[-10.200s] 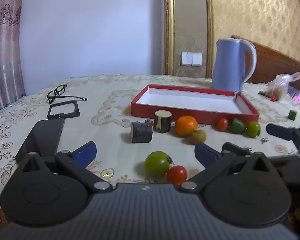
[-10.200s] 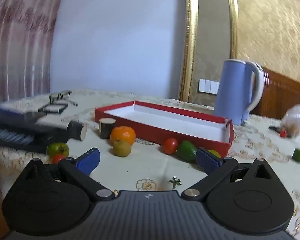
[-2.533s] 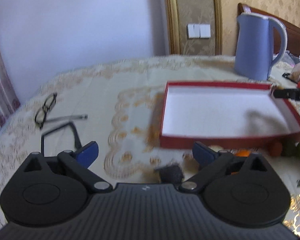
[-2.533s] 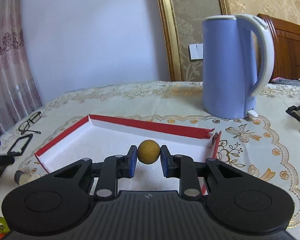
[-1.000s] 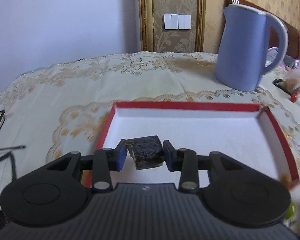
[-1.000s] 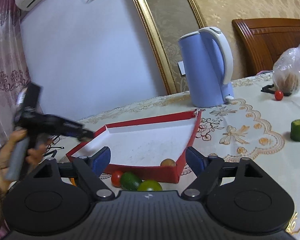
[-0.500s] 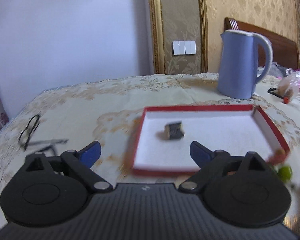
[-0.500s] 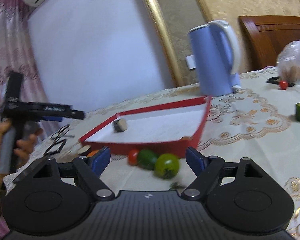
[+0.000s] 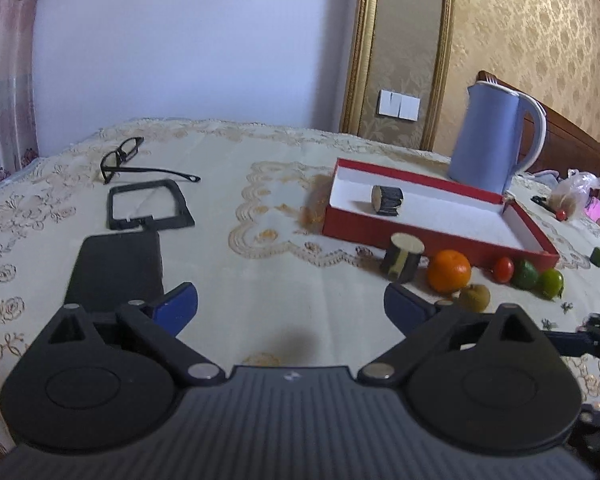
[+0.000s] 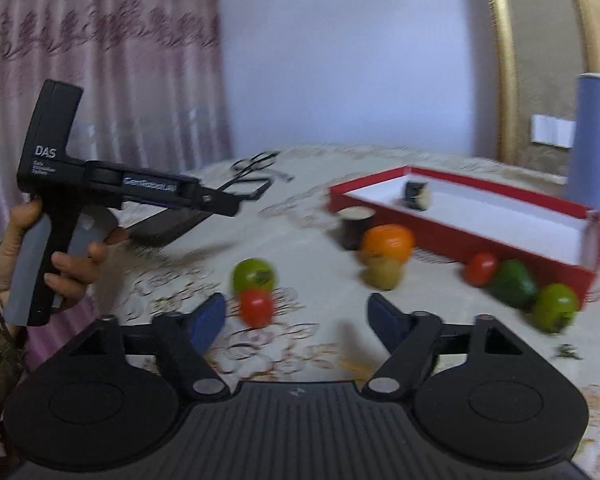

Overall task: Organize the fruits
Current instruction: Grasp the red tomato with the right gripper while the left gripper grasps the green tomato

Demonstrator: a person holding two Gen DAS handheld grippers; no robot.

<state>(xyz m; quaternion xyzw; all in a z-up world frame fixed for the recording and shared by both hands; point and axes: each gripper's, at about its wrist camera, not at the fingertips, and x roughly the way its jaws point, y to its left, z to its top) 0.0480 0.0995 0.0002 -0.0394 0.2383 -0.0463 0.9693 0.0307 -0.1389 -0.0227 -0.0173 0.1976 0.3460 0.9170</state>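
Lying now inside the red box (image 9: 440,236): a dark stub (image 9: 387,200), freshly dropped at its left end. Standing wide and empty, just opened and pulled back to the near side: left gripper (image 9: 290,304). Narrowing, nothing between the jaws: right gripper (image 10: 296,314), nearing a red tomato (image 10: 255,307) and a green one (image 10: 254,275). Waiting along the box's near wall: orange (image 9: 449,271) and other fruit.

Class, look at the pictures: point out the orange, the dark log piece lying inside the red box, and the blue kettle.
orange (image 9: 449,271), left wrist view, middle of its peel.
dark log piece (image 9: 387,200), left wrist view, its bark side.
blue kettle (image 9: 485,140), left wrist view, front of its body.
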